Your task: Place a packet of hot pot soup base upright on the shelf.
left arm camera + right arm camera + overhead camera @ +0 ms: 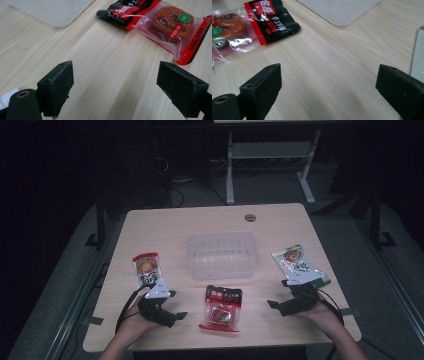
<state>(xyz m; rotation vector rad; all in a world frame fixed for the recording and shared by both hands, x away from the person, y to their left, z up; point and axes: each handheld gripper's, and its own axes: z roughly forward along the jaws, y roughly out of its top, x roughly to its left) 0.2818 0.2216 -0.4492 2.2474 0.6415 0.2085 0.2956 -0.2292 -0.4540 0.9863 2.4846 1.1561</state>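
Tongs in both my hands rest low on the wooden table (pixel 280 220), left gripper (pixel 172 312) and right gripper (pixel 277 305) both spread wide, grasping nothing. Between them lies the red snack packet (pixel 221 308), untouched. Beyond sits a clear plastic tub (pixel 221 255), flanked by an orange-topped packet (pixel 146 268) and a green packet (pixel 299 262).

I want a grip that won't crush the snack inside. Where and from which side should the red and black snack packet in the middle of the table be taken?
The red and black snack packet lies flat on the wooden table, black header towards the clear plastic tub. Probably best to pinch that flat black header strip, coming low from the left gripper side; its open jaws already face it. The round snack sits further back.
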